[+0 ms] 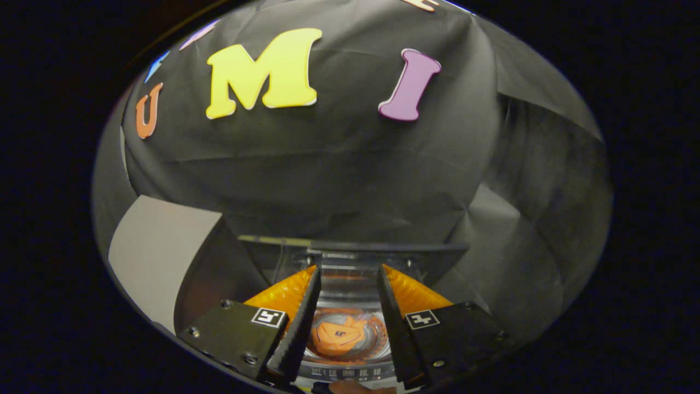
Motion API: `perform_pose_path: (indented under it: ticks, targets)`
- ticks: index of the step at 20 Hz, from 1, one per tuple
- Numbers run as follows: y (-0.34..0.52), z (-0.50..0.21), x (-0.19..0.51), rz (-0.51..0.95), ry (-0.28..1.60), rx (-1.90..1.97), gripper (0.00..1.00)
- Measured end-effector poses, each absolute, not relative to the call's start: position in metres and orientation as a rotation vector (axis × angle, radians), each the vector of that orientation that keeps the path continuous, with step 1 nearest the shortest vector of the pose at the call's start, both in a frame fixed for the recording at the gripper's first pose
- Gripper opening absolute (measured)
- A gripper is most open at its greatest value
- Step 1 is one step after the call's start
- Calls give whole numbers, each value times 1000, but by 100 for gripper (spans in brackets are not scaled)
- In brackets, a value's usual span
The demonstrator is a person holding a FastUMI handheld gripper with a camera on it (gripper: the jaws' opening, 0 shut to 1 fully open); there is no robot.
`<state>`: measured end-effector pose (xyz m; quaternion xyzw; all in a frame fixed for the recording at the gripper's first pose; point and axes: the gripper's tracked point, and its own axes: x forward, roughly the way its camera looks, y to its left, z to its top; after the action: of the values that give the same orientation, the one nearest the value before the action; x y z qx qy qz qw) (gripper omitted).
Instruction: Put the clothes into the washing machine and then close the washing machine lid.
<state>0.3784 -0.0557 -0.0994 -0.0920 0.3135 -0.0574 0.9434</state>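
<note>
1. A pale grey panel leans left of the fingers, its lower end cut off.
2. The gripper is spread, grasping nothing.
3. Between its fingers, an orange crumpled garment lies inside the small orange-topped washing machine, drum partly hidden.
4. The clear lid stands raised beyond.

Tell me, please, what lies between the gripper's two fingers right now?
In the gripper view, the open gripper has the washing machine drum between its fingers, with an orange garment lying inside; nothing is gripped.
</note>
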Motion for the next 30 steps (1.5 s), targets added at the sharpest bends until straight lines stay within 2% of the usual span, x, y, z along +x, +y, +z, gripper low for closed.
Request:
perform_pose_path:
  ticks: [5,7,11,15,24,26,30]
  targets:
    - [-64,-64,424,-98,482,-263,70]
    - [-60,-69,436,-70,507,-238,87]
    - [-58,-91,470,-37,547,-188,87]
    - [-65,-128,484,-66,642,-138,87]
    - [-90,-154,463,-109,676,-78,87]
    - [-88,-152,459,-108,655,-80,91]
    - [-89,-151,444,-109,620,-72,92]
